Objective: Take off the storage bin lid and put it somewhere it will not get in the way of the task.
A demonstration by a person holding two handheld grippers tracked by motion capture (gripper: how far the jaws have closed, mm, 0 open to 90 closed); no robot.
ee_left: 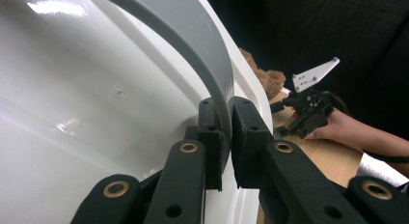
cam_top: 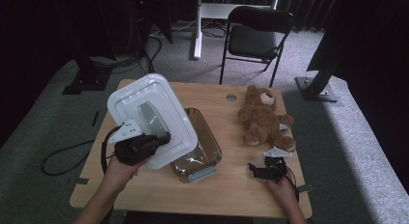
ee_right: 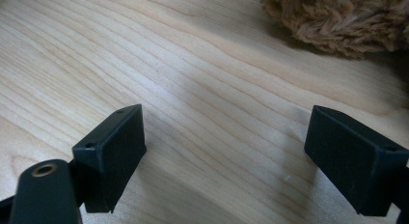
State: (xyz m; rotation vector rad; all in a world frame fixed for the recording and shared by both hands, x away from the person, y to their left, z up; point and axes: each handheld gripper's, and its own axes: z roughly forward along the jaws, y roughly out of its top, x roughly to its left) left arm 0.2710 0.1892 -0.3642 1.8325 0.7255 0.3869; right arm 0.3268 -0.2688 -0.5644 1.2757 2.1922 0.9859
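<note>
A white rectangular lid stands tilted on edge above the left end of a clear container. My left gripper is shut on the lid's grey handle. In the left gripper view the pads press on the handle from both sides, with the lid close behind. My right gripper rests open at the table's front right, just below a brown teddy bear. Nothing lies between its jaws, and the bear's fur is ahead of them. The right gripper also shows in the left gripper view.
The wooden table has a round grommet hole near its far edge. A black folding chair stands behind the table. A cable loops on the carpet at the left. Dark stand bases flank the table.
</note>
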